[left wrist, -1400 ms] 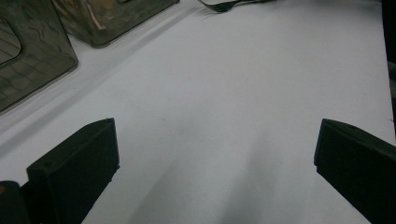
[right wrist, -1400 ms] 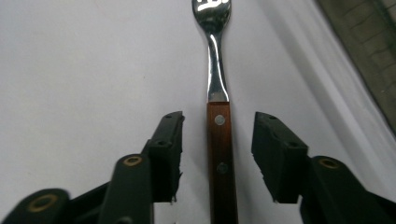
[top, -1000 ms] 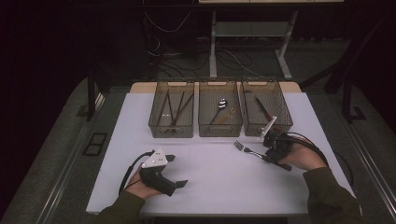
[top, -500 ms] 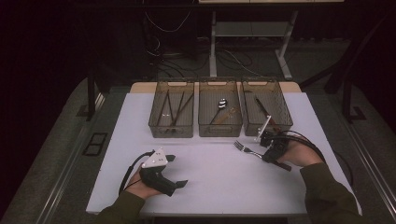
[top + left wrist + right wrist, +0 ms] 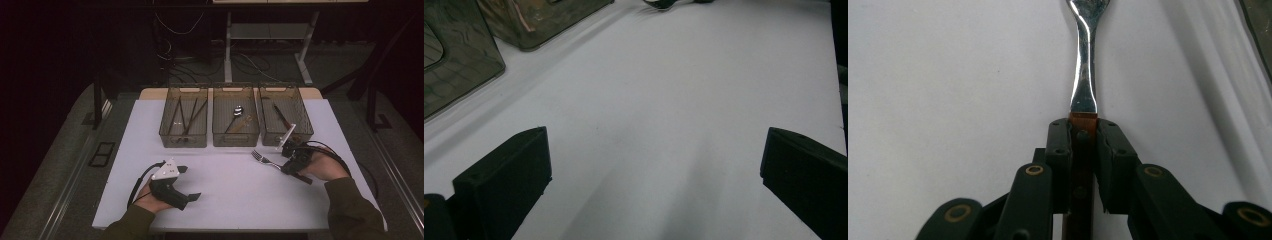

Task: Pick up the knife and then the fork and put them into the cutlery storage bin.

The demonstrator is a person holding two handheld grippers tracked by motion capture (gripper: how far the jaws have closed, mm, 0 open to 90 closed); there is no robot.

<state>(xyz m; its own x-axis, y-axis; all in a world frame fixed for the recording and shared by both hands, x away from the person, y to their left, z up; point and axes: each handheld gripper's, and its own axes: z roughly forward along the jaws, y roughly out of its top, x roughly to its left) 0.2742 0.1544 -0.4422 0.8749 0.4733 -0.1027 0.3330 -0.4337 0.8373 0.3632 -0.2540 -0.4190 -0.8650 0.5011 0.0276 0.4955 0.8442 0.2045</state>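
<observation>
Left gripper (image 5: 189, 183) sits low on the counter (image 5: 230, 190) at approx 7 o'clock, person's left hand (image 5: 152, 200) under it, grey three-cornered plate on top, cable looping behind; jaws spread wide w/ nothing between them, and in the left gripper view they stand far apart over bare white surface (image 5: 664, 125). Going right, three smoky see-through bins line the far side around 12 o'clock: left bin (image 5: 183, 136) w/ long dark sticks lying lengthwise, prob. chopsticks but too small to confirm; middle bin (image 5: 235, 137) w/ a spoon (image 5: 237, 111) and something pale beside it; right bin (image 5: 285, 136) w/ a dark-handled utensil, type unclear. In the left gripper view two of the bins show at upper left (image 5: 459, 60). Just in front of the gap btw. middle and right bins, approx 3 o'clock on the counter, lies the fork (image 5: 264, 159), tines pointing toward 10 o'clock, handle running back into the right gripper (image 5: 290, 166). Person's right hand (image 5: 325, 167) wraps that gripper, cable arcing round the wrist. Right gripper view: jaws clenched on the fork's brown handle (image 5: 1081, 150), shiny metal neck sticking straight out past the jaw tips, tines cut off by the top edge. Whether the fork rests on the counter or is slightly lifted, can't tell.
</observation>
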